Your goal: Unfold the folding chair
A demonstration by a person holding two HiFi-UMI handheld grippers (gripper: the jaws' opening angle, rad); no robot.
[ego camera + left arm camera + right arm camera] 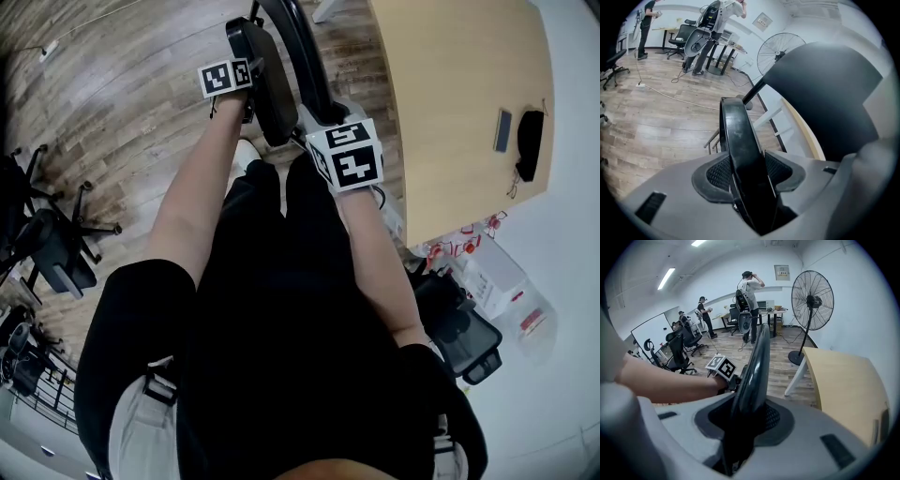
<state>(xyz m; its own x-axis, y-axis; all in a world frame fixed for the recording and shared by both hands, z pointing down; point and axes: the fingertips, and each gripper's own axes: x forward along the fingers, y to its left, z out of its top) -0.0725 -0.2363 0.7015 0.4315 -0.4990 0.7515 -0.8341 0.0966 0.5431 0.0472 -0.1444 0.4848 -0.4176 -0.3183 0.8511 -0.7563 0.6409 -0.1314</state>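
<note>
The black folding chair (272, 80) stands in front of me on the wood floor, with both grippers on it. My left gripper (246, 96), under its marker cube, is shut on the edge of one black panel (738, 140), which runs up between the jaws of the left gripper (750, 187). My right gripper (314, 120) is shut on the other black panel (755, 363), which rises from between the jaws of the right gripper (740, 423). That second panel fills the upper right of the left gripper view as a big dark shape (829, 93). The right gripper view also shows my left forearm and its cube (721, 366).
A light wooden table (450, 103) stands close on the right, a dark pouch (530, 141) on it. Office chairs (56, 244) sit at the left and lower right (464, 337). A standing fan (812, 301) and several people (750, 291) are farther back. A cable (670, 96) crosses the floor.
</note>
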